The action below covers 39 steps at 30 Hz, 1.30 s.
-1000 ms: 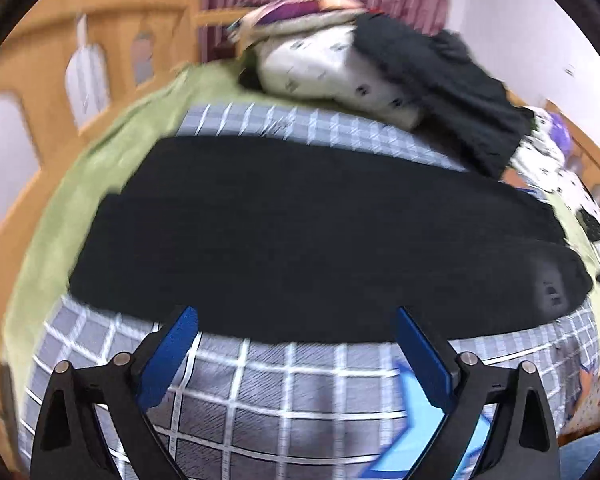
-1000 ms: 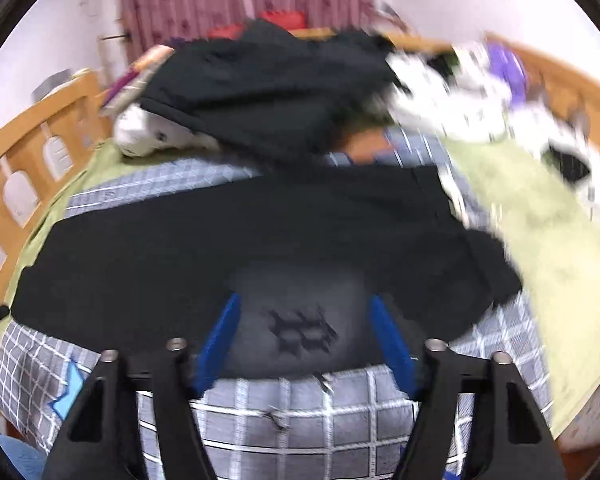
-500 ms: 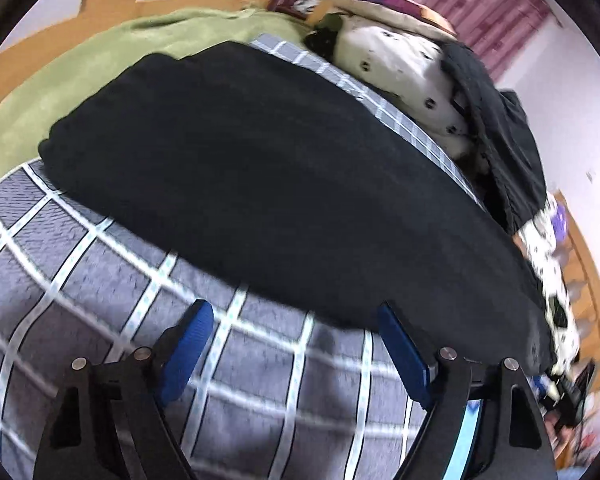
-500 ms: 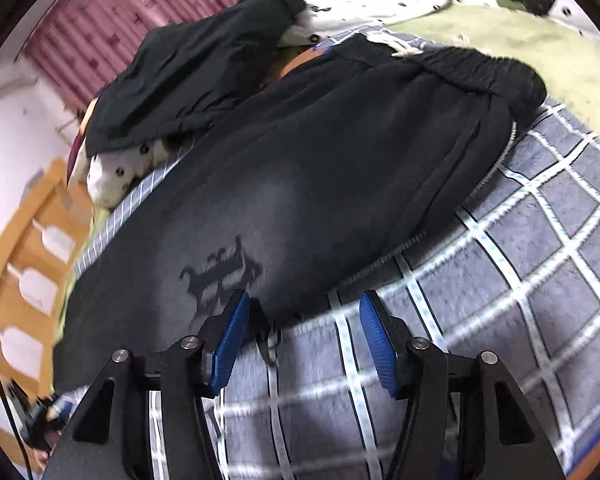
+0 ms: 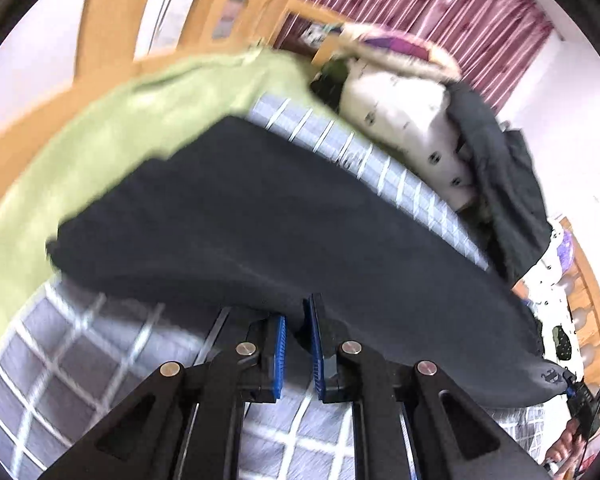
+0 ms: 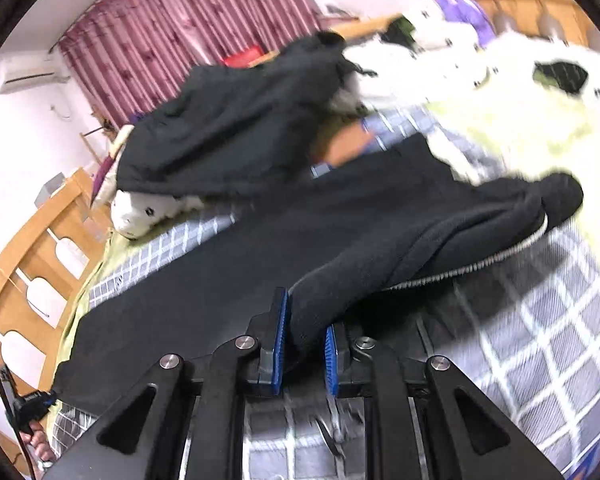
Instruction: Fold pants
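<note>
Both your left gripper point(image 5: 298, 346) and right gripper point(image 6: 303, 344) pinch the near edge of the black fleece pants point(image 5: 284, 220). Pants lie full length on the grey checked blanket point(image 5: 84, 356); no fold made yet.

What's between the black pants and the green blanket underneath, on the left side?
In the left wrist view, a grey checked sheet lies between the black pants and the green blanket.

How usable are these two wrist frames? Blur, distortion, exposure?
Left wrist: motion blur smears the green blanket and plaid sheet; left gripper stays sharp, shut on the pants; strong fisheye bend. Right wrist: white bedding top right is blown out and smeared; right gripper crisp, pinching the pants' edge.
</note>
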{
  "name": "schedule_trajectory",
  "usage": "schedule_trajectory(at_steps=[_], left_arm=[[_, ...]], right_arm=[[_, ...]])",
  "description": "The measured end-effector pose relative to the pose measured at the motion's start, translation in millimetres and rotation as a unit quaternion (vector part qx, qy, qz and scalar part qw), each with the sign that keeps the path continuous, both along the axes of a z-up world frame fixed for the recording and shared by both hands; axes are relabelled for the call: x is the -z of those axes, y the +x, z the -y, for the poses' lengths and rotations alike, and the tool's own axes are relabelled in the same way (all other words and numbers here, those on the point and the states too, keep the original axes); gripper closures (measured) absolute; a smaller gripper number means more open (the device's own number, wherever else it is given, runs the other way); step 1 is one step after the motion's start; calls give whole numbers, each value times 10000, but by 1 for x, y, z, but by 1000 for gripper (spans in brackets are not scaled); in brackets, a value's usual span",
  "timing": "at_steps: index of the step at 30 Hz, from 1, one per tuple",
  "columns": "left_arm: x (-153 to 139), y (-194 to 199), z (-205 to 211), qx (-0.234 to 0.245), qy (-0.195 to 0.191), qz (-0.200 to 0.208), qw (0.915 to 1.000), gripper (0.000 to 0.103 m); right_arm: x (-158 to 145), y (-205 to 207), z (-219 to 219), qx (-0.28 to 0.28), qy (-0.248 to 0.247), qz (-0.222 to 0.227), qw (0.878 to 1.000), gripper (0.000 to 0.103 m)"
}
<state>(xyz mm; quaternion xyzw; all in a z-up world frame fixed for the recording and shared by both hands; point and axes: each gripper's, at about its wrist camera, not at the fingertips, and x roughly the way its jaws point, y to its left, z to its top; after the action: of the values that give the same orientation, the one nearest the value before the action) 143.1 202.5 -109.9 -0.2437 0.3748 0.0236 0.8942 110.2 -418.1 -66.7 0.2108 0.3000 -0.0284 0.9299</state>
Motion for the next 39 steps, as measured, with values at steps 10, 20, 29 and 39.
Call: schedule_trajectory(at_steps=[10, 20, 29, 39], left_arm=[[-60, 81, 18, 101, 998, 884, 9910, 92], [-8, 183, 50, 30, 2059, 608, 9767, 92], [22, 227, 48, 29, 1916, -133, 9814, 75], [1, 115, 46, 222, 1544, -63, 9877, 33]], right_arm=[[-41, 76, 4, -113, -222, 245, 9994, 87], [-5, 174, 4, -3, -330, 58, 9994, 86], [36, 232, 6, 96, -706, -540, 9960, 55], [24, 134, 0, -185, -795, -621, 9947, 42]])
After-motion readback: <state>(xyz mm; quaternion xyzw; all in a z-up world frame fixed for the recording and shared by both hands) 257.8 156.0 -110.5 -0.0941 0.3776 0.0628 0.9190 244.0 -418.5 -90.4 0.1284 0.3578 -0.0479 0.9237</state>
